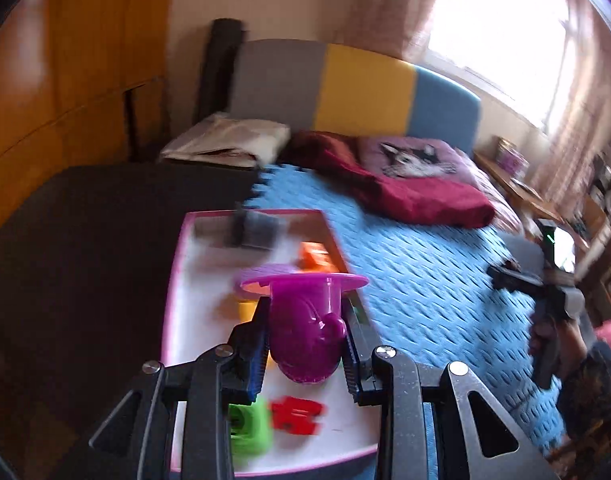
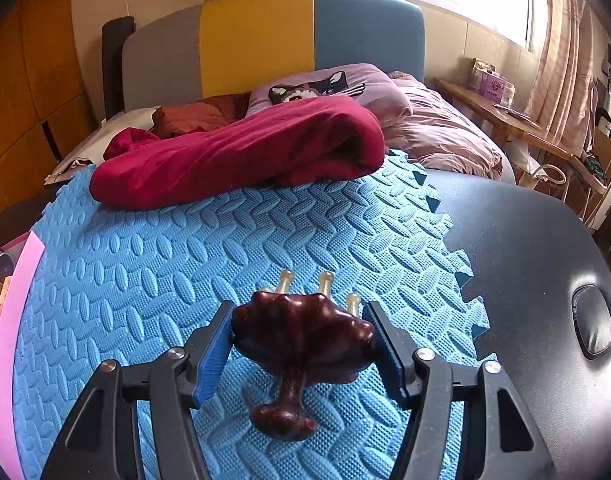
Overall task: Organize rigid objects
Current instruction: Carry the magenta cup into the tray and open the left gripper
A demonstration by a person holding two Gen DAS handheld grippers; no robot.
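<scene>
While my left tongs [image 1: 305, 344] grip the purple cup [image 1: 305, 320] over the tray [image 1: 177, 280] | right tongs [image 2: 301, 344] clamp brown massager [image 2: 301, 344] | smooth cup might slip

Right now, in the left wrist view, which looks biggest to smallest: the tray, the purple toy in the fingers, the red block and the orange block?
1. Pink-rimmed tray, clearly largest.
2. Purple toy, though it is held close to the camera, which inflates it.
3. Red block and orange block: unsure, as both are blurred and the orange one lies farther away.
</scene>
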